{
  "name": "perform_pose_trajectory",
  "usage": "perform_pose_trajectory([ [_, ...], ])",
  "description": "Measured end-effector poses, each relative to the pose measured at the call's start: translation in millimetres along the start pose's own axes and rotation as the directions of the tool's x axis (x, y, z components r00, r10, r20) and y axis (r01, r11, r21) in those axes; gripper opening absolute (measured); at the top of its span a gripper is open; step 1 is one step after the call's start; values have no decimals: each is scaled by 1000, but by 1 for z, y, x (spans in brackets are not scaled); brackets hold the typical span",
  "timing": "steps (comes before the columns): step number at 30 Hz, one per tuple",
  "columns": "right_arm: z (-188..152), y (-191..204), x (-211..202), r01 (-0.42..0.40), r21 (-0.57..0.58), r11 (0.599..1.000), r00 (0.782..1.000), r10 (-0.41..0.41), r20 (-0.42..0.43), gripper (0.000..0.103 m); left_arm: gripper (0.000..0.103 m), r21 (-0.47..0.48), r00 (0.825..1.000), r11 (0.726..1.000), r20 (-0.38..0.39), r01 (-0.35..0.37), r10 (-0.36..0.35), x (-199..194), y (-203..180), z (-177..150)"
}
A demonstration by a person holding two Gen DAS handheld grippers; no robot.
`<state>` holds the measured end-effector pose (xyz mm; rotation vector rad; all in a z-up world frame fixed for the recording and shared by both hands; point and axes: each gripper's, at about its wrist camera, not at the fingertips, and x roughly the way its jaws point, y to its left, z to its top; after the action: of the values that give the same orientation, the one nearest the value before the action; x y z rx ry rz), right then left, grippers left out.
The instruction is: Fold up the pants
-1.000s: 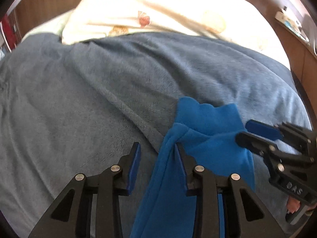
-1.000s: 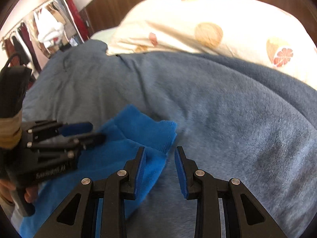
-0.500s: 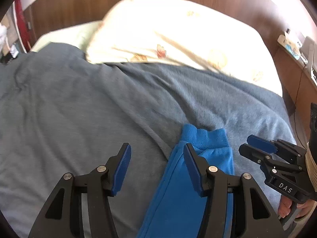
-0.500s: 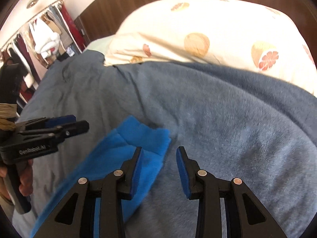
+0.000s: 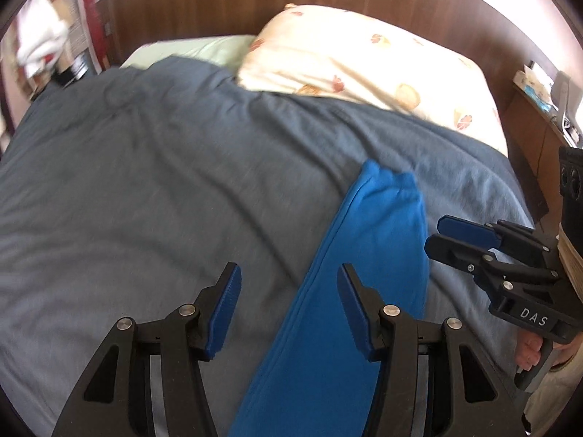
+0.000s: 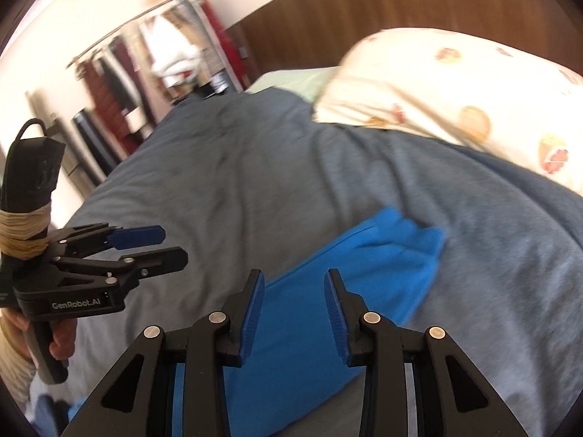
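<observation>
Left wrist view: the left gripper (image 5: 288, 313) hangs above the bed with its jaws standing fairly wide and nothing pressed between the blue pads. Under it the blue pants (image 5: 349, 291) lie stretched in a long narrow strip on the gray blanket (image 5: 145, 182), the ribbed end pointing toward the pillows. The strip passes below the right-hand finger (image 5: 359, 313); the pads do not touch the cloth. To the right, the right gripper (image 5: 455, 236) hangs over the blanket just beside the pants, its jaws narrowly apart and empty, with a person's fingers on its handle at the frame edge. A cream pillow (image 5: 364, 58) with a fruit print lies at the head of the bed against the brown headboard (image 5: 218, 7), with a pale green pillow (image 5: 189, 49) beside it. A shelf (image 5: 539, 87) at the far right carries small things too blurred to name.

Right wrist view: the right gripper (image 6: 293, 313) hovers over the pants (image 6: 346, 280), jaws narrowly apart, holding nothing. The left gripper (image 6: 160, 245) is at the left, above bare blanket (image 6: 255, 164), clear of the pants, its jaws parted and empty. A hand (image 6: 54, 342) grips its handle. A clothes rail (image 6: 145, 47) with hanging garments stands beyond the bed.
</observation>
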<state>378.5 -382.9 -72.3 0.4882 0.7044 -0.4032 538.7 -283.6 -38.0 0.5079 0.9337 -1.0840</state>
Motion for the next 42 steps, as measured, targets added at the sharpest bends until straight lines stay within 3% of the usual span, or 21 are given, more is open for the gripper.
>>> perform_pose_trajectory([
  [6, -29, 34, 16, -47, -37, 998, 997, 44, -70, 35, 52, -36, 997, 999, -72, -9, 7, 17, 12, -42],
  [12, -46, 47, 35, -48, -69, 996, 991, 39, -125, 35, 52, -66, 991, 998, -134, -3, -6, 44, 21, -69],
  [27, -51, 46, 63, -21, -76, 997, 985, 8, -170, 35, 51, -75, 982, 997, -189, -23, 9, 72, 34, -82],
  [30, -51, 50, 67, -25, -83, 996, 983, 10, -181, 35, 51, -97, 984, 995, -181, -11, -6, 66, 38, -78],
  [37, -49, 60, 61, -35, -93, 995, 985, 18, -174, 35, 51, -116, 992, 990, -109, -75, 62, 29, 47, -65],
  [42, -45, 72, 42, -66, -105, 992, 987, 49, -152, 35, 51, -151, 993, 983, -68, -106, 97, -11, 36, -73],
])
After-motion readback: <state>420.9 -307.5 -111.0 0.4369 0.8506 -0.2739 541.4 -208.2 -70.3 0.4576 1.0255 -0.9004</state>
